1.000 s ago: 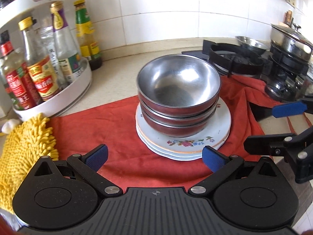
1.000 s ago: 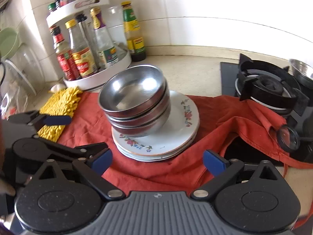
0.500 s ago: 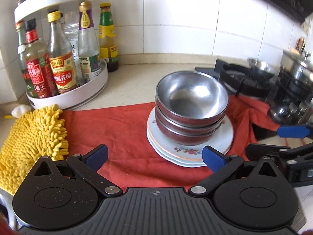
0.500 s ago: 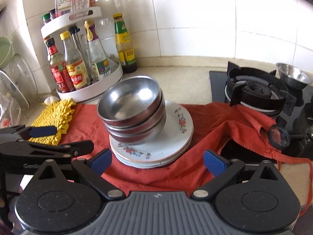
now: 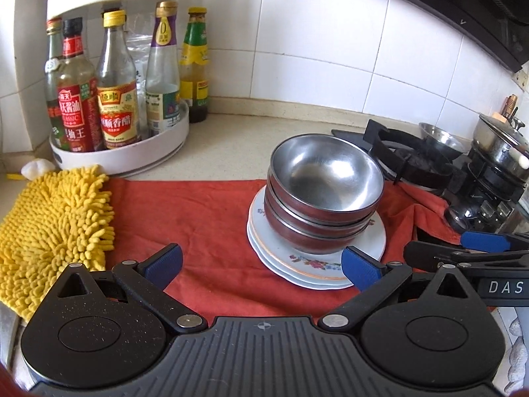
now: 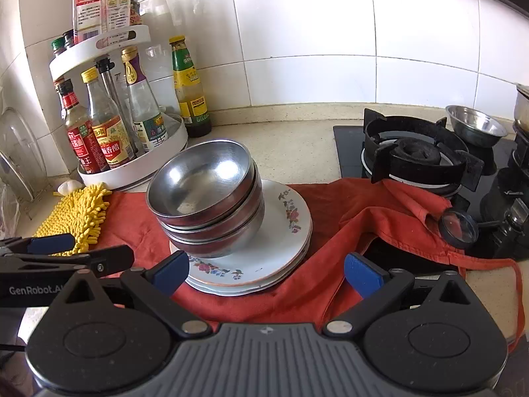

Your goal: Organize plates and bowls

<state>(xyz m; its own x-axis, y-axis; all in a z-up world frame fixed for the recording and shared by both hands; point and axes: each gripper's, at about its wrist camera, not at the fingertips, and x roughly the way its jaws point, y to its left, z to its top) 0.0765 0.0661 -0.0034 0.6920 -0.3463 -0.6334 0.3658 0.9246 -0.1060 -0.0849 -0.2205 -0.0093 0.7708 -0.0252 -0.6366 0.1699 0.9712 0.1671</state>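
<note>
Three steel bowls sit nested on a stack of white flowered plates, all on a red cloth. My left gripper is open, low over the cloth, its right fingertip close to the plates' near rim and nothing between its fingers. My right gripper is open too, in front of the plates and holding nothing. Each gripper shows at the edge of the other's view: the right gripper at the far right, the left gripper at the far left.
A white two-tier bottle rack stands at the back left, with a yellow chenille mitt in front of it. A gas hob with a small steel bowl and a lidded pot is on the right.
Both grippers have drawn back and risen away from the stack, so it looks smaller and the rack and wall show more. The bowls and plates have not moved. Both stay open.
</note>
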